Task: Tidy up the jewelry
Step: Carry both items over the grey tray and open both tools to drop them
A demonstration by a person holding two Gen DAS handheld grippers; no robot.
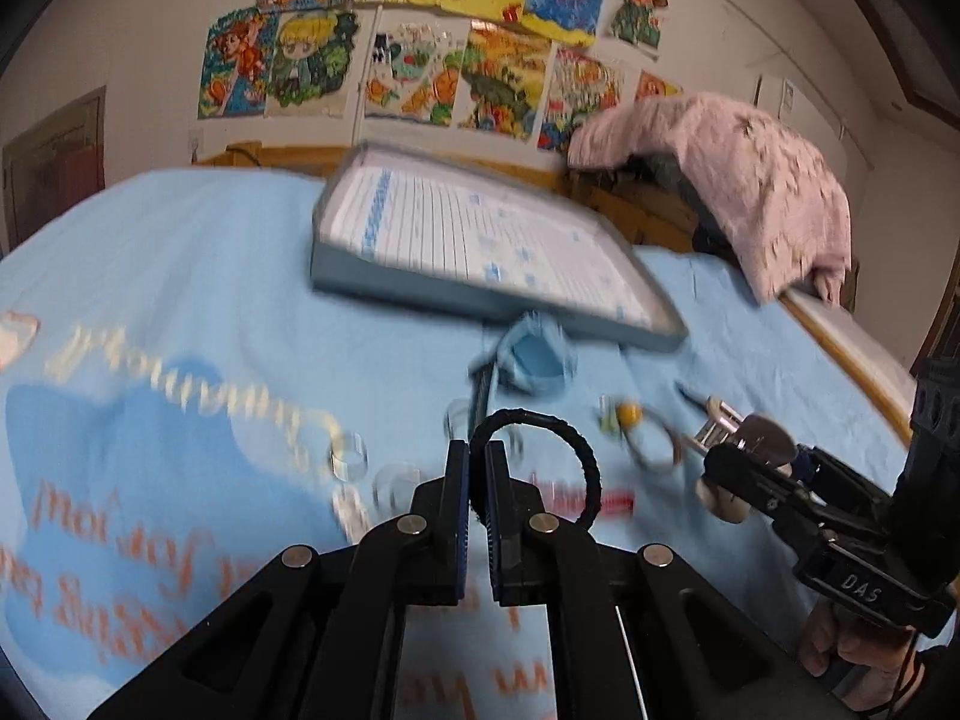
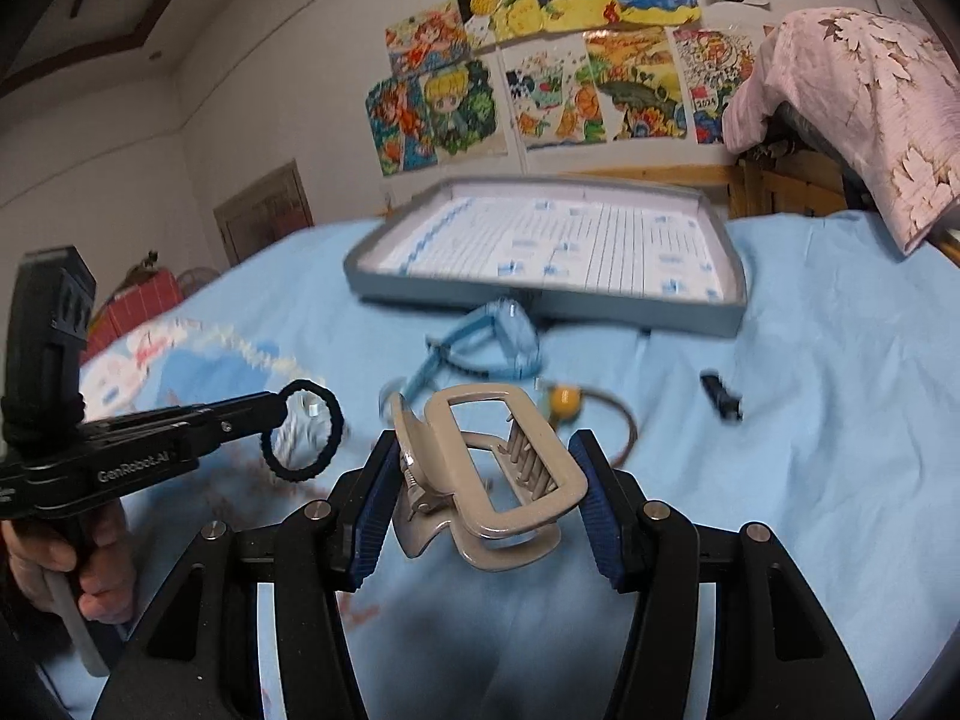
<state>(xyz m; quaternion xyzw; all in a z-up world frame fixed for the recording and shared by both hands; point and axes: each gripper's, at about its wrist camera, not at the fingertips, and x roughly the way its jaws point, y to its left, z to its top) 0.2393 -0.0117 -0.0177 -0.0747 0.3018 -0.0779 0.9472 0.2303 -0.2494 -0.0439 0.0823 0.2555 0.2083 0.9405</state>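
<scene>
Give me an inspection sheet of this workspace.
Surface: light blue bedsheet with printed lettering.
Job's things: open grey tray; black hair tie; beige claw clip; blue glasses; yellow-bead hair tie; small black clip.
Clutter: pink blanket over the bed rail.
Grippers: left hand-held gripper shut on black hair tie; right hand-held gripper shut on beige claw clip.
Cables: nothing seen.
Surroundings: drawings on wall.

The left gripper (image 1: 477, 468) has its jaws pinched nearly together on a black hair tie (image 1: 543, 456). The right gripper (image 2: 486, 492) holds a beige claw clip (image 2: 498, 480) crosswise between its half-spread jaws.
</scene>
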